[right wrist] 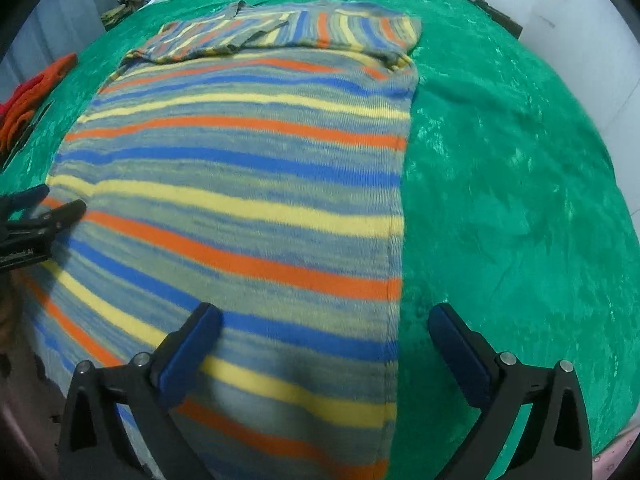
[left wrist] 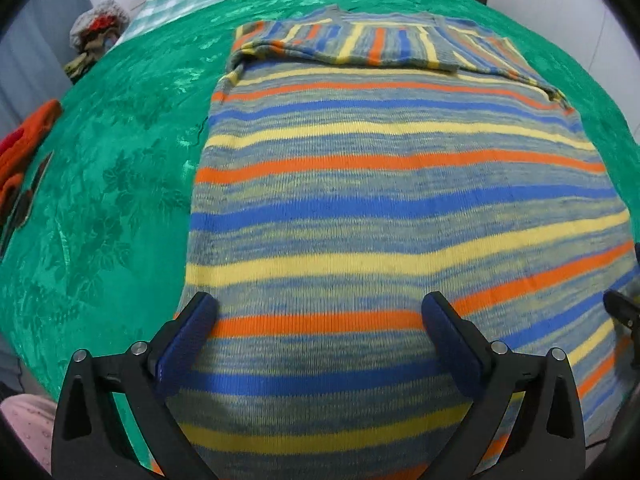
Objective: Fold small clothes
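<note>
Left gripper [left wrist: 320, 312] hovered over striped sweater [left wrist: 380, 208] at its hem, jaws wide. Right gripper [right wrist: 326, 324] straddled its 3 o'clock edge, jaws wide. Green blanket [right wrist: 500, 184] lay open beyond.

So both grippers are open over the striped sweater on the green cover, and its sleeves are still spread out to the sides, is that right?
Not quite. The sleeves are not spread out: the left wrist view shows them folded in across the top of the striped sweater. The rest holds: left gripper and right gripper are open over it on the green cover.
</note>
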Demonstrator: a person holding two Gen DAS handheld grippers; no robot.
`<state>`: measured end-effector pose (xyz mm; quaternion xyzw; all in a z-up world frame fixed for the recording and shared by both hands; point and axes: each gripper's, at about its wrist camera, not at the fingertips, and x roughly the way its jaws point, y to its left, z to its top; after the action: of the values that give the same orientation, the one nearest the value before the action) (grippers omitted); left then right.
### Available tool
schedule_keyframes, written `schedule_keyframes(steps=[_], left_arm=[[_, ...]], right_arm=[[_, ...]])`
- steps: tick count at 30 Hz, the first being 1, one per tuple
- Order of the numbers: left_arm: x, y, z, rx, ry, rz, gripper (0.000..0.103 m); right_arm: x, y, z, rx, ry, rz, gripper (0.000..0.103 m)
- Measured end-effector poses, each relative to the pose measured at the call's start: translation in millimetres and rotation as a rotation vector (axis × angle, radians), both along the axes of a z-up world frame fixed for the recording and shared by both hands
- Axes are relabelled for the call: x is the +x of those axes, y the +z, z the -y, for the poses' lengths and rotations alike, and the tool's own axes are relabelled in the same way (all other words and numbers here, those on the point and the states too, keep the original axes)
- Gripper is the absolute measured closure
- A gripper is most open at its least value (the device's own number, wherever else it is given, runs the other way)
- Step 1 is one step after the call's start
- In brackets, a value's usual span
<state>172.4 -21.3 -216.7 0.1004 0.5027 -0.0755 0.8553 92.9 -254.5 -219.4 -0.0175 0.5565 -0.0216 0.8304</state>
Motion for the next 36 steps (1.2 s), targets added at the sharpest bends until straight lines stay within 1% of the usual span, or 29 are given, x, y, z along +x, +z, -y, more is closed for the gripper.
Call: schedule_keyframes(steps=[8, 11, 15, 22, 25, 27, 30, 33, 34, 36], left_arm=[[-6.6, -2.5, -1.1, -0.009, 0.013, -0.002, 0.001], [-6.7, -3.7, -3.4, -0.024, 0.015, 0.005, 0.001], [-12.4, -3.6, -5.1, -0.037, 0.012, 0.052, 0.0], [-15.5, -3.8, -2.5, -0.011, 0.007, 0.089, 0.0], [-13.9, -3.5, -3.5, -0.022, 0.008, 0.076, 0.001], [-10.6, -0.8, -4.3, -0.026, 0.005, 0.05, 0.0], [-10.8, 13.8, -6.0, -0.055, -0.015, 0.022, 0.001], [-22.3, 45.4, -10.7, -0.104, -0.021, 0.074, 0.001], [-28.4, 60.5, -12.1, -0.119, -0.026, 0.1, 0.001], [-35.4, 79.3, -13.3, -0.129, -0.034, 0.128, 0.001]], right_arm=[[-1.8, -2.1, 0.3, -0.004, 0.0, 0.005, 0.0], [-2.7, -2.8, -0.2, -0.008, 0.002, 0.013, 0.0], [-8.3, -3.3, -1.7, -0.014, 0.001, 0.033, 0.0], [-8.6, -3.7, -2.6, -0.015, 0.0, 0.046, 0.0], [-9.4, -3.9, -1.2, -0.011, -0.001, 0.056, 0.0], [-10.3, -3.2, -0.6, -0.008, -0.002, 0.058, 0.0], [-7.8, 7.4, 3.0, 0.011, -0.005, 0.038, 0.0], [-16.1, 35.4, 8.7, 0.027, -0.05, 0.105, 0.0], [-20.5, 49.6, 11.3, 0.046, -0.058, 0.136, 0.0], [-26.6, 71.5, 14.0, 0.055, -0.068, 0.174, 0.0]])
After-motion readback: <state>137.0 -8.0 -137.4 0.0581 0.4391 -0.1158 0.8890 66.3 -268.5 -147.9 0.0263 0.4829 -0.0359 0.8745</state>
